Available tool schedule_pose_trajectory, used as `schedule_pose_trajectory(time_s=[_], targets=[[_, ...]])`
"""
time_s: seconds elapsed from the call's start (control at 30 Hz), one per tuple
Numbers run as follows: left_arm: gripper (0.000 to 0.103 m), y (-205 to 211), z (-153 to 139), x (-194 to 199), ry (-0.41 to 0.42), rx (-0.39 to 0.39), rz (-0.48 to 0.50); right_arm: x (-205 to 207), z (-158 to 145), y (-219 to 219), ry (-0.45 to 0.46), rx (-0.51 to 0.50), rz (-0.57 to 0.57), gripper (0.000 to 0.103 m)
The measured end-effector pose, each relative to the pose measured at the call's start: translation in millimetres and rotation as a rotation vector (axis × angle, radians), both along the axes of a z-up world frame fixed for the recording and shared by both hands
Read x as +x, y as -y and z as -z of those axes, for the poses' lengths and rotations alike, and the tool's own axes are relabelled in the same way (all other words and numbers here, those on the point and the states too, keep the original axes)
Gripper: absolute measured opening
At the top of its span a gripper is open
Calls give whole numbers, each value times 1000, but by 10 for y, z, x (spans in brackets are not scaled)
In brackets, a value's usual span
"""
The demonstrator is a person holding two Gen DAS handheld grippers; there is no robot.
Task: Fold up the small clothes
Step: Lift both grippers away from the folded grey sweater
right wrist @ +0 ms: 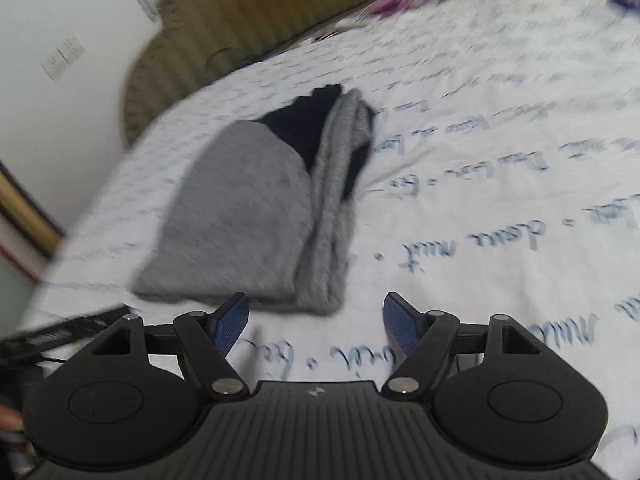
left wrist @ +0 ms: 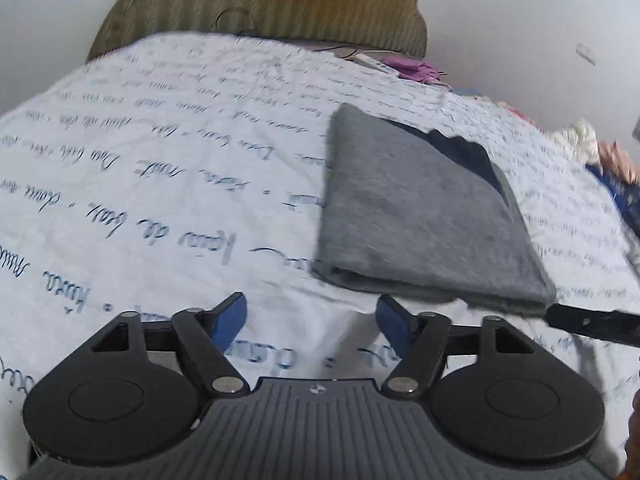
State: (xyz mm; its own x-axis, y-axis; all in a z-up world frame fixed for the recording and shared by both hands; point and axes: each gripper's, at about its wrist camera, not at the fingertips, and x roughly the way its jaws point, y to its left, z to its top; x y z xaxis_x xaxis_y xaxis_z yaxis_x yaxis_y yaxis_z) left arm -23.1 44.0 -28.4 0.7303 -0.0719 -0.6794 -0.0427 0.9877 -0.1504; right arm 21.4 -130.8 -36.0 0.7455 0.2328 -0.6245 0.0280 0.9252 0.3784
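Note:
A grey garment (left wrist: 420, 208) with a dark navy part at its far end lies folded flat on the white bed sheet (left wrist: 160, 160) printed with blue script. In the left wrist view it lies ahead and to the right of my left gripper (left wrist: 310, 320), which is open with nothing between its blue pads. The right wrist view is blurred: the same folded garment (right wrist: 248, 216) lies ahead and to the left of my right gripper (right wrist: 316, 322), also open and empty. A black part of the right gripper (left wrist: 592, 322) shows by the garment's near right corner.
An olive ribbed headboard cushion (left wrist: 260, 0) stands at the far end of the bed against a white wall. A purple cloth (left wrist: 412, 66) and a white cable lie near it. More loose clothes (left wrist: 600, 152) are piled at the far right.

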Motion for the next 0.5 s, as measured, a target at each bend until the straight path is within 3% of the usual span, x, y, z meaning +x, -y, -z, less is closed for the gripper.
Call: schedule_pose_trajectory(time_s=[0.1, 0.17, 0.33, 0.5], targets=[[85, 223, 73, 12, 18, 105, 21, 7, 64, -335, -7, -175, 37, 81], [88, 305, 142, 30, 25, 164, 28, 9, 117, -448, -16, -226, 47, 84], [96, 394, 276, 7, 48, 237, 33, -5, 140, -585, -37, -275, 69, 96], [97, 368, 304, -58, 60, 220, 31, -29, 183, -686, -58, -293, 103, 103]])
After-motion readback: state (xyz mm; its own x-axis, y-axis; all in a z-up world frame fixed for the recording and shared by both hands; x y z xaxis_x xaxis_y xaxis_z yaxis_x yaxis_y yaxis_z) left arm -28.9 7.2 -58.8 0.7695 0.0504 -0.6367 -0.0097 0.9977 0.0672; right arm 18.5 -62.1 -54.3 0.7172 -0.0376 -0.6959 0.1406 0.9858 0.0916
